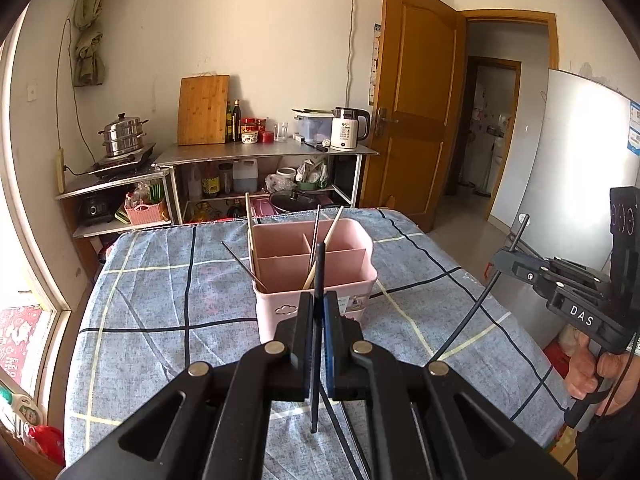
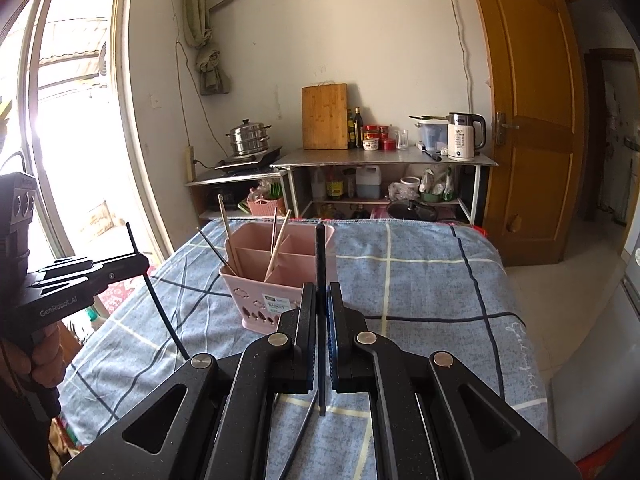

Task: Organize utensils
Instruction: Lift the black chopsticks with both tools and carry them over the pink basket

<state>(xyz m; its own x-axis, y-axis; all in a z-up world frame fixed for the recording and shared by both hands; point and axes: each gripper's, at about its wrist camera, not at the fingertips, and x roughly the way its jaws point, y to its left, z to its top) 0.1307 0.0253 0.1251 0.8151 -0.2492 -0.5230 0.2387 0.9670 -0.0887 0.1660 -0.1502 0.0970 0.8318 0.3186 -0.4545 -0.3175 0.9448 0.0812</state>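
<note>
A pink divided utensil basket [image 1: 280, 312] [image 2: 256, 300] stands on the blue plaid tablecloth [image 1: 160, 320]. Several wooden and metal chopsticks [image 1: 334, 224] lean in its compartments. My left gripper [image 1: 318, 300] is shut on a black chopstick [image 1: 319, 264] held nearly upright, just in front of the basket. In the right wrist view this left gripper [image 2: 140, 264] appears at the left, its stick slanting down. My right gripper [image 2: 322, 292] is shut on another black chopstick [image 2: 319, 248], to the right of the basket. From the left wrist view the right gripper [image 1: 508, 258] is at the right.
A metal shelf [image 1: 264, 152] at the back wall carries a cutting board [image 1: 203, 110], a kettle [image 1: 348, 128] and a steamer pot [image 1: 122, 136]. A wooden door [image 1: 416, 100] stands open at the right, a window [image 2: 60, 120] at the left. A dark stick [image 2: 300, 432] lies on the cloth beneath my right gripper.
</note>
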